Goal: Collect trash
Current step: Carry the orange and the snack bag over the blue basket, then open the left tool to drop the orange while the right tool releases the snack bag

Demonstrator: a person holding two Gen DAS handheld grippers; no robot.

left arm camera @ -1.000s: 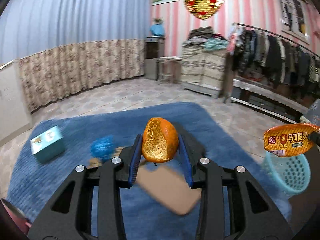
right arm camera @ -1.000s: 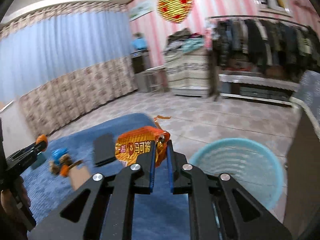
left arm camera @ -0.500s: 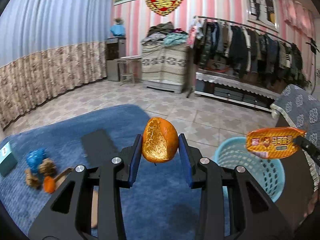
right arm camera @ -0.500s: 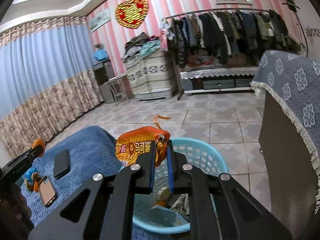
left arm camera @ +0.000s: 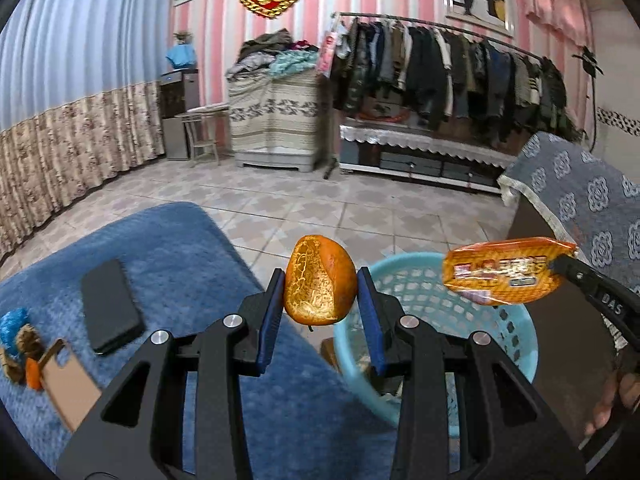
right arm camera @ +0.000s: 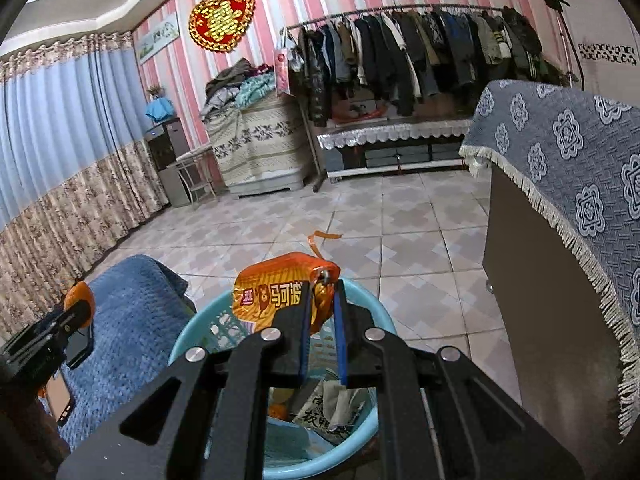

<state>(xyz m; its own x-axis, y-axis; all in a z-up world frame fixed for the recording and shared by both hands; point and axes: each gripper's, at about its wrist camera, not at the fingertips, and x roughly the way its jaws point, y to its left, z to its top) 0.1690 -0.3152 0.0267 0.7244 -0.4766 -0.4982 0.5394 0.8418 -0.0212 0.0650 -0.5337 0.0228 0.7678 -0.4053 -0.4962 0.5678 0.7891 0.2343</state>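
Your left gripper (left arm camera: 320, 300) is clamped on an orange peel (left arm camera: 319, 282), held over the near-left rim of the blue basket (left arm camera: 420, 280). Your right gripper (right arm camera: 320, 312) pinches an orange wrapper (right arm camera: 272, 296) right above the basket, which already holds scraps. Left of your left gripper, on the blue rug (left arm camera: 168, 248), lie a black phone (left arm camera: 110, 306), a brown card (left arm camera: 70, 388) and more litter (left arm camera: 18, 340). Right of the basket stands a cloth-draped cabinet (right arm camera: 560, 240), with bare tiles beyond.
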